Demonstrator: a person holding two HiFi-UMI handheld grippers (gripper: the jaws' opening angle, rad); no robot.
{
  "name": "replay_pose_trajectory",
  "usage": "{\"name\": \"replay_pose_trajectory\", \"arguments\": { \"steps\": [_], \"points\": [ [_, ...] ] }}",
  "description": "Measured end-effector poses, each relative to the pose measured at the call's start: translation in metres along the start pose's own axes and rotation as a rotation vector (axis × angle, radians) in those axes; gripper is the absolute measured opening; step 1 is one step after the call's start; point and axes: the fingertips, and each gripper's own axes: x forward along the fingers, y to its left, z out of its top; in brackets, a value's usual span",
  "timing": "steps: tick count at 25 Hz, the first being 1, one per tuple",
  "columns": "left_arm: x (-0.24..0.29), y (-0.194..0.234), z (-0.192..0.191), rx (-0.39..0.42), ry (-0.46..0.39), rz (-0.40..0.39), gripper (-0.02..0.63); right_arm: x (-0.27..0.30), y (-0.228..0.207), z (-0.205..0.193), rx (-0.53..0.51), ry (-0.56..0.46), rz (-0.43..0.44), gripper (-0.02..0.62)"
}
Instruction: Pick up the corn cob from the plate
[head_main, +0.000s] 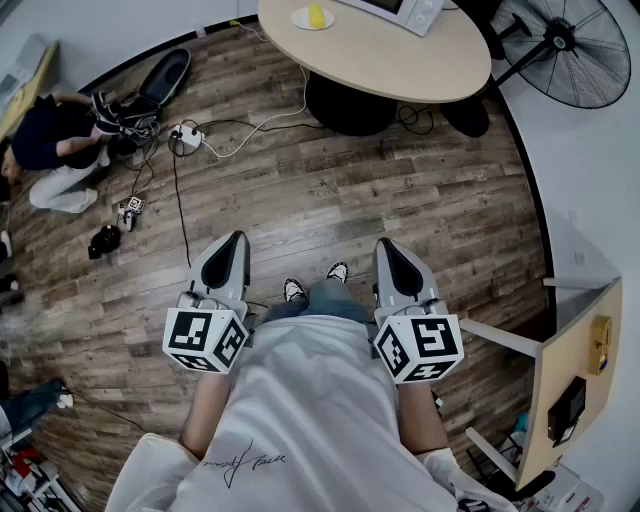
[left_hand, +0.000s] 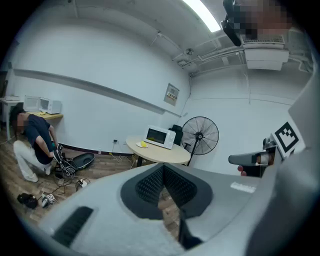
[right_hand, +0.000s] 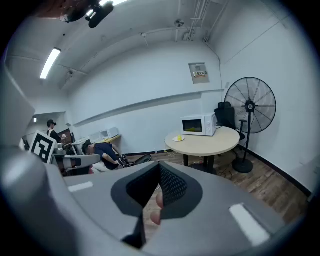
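Hovering above open wooden floor (head_main: 330, 190), left claw (head_main: 236, 240) and right claw (head_main: 385, 245) are both closed, empty. Corn cob (head_main: 317, 13) lies on plate (head_main: 300, 20) near the round counter's (head_main: 400, 60) edge, well ahead.

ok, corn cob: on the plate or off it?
On the plate. The yellow corn cob lies on the white plate, which sits on the round table beside the microwave.
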Motion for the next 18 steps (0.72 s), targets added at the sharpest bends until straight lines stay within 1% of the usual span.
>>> {"name": "replay_pose_trajectory", "arguments": {
  "steps": [6,9,12,18],
  "points": [
    [0.002,0.010,0.000,0.005,0.017,0.010,-0.011,0.006,0.006,-0.003,0.010,0.018,-0.001,0.009],
    [0.004,0.018,0.001,0.017,0.024,0.030,-0.011,0.011,0.000,0.000,0.050,0.007,-0.018,0.009],
    [0.003,0.024,0.001,0.015,0.034,0.048,-0.011,0.013,-0.004,0.003,0.086,-0.002,-0.012,0.011],
    [0.005,0.035,0.003,0.008,0.038,0.058,-0.011,0.026,-0.002,0.010,0.073,0.002,-0.003,0.011]
  ]
}}
